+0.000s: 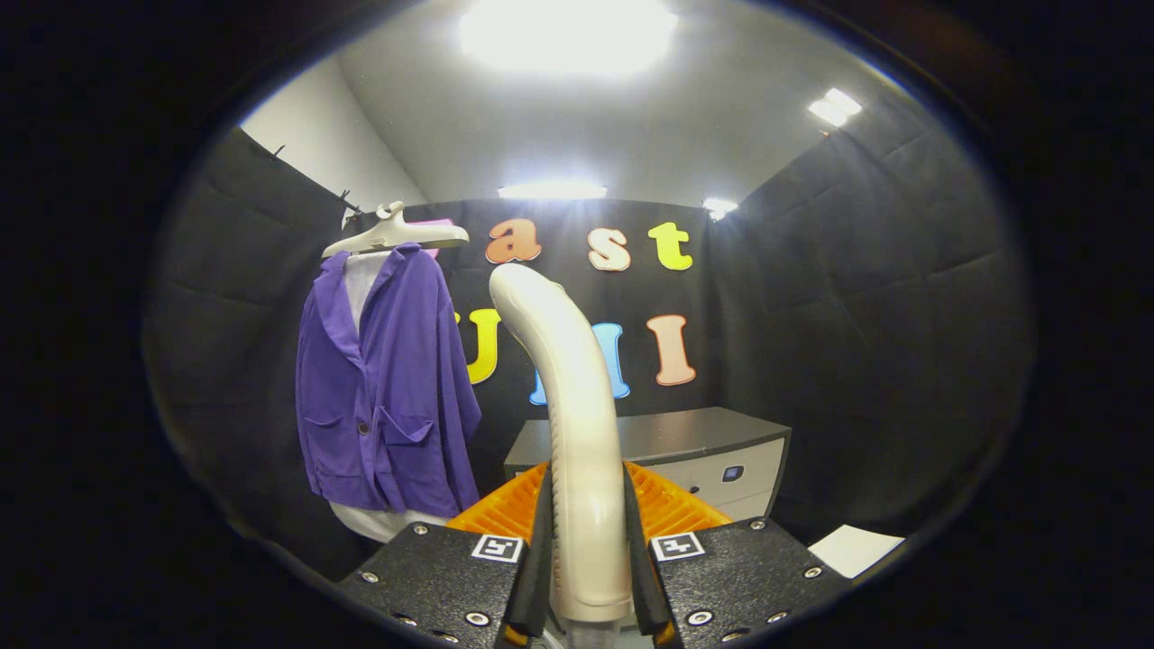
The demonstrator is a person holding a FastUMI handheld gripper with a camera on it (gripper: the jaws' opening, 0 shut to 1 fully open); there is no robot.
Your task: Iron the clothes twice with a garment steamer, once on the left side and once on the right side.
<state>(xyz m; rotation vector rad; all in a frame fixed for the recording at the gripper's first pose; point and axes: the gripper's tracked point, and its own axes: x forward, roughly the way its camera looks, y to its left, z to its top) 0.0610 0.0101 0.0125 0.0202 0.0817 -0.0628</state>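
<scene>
We see the steamer [566, 397] as a smooth, glossy cream-white handle, curved like a bent neck, rising from between the fingers and arching a little to the left at its rounded top; a ribbed strip runs down its near left edge. The gripper [588, 559] has both fingers pressed against the handle's sides low down, closed on it with no gap showing. Far off to the left hangs the jacket [388, 379], purple, with a collar, a dark button and patch pockets, open at the neck over a white garment [359, 287] whose hem shows beneath it. It hangs well apart from the steamer, on a pale hanger [397, 234] against the black cloth wall. Just beyond the fingers lies something orange and ribbed [672, 505], partly hidden by the handle. Farther back, to the right of the jacket, stands a low grey cabinet [694, 446] with pale drawer fronts. Near on the right lies a white sheet [855, 548].
</scene>
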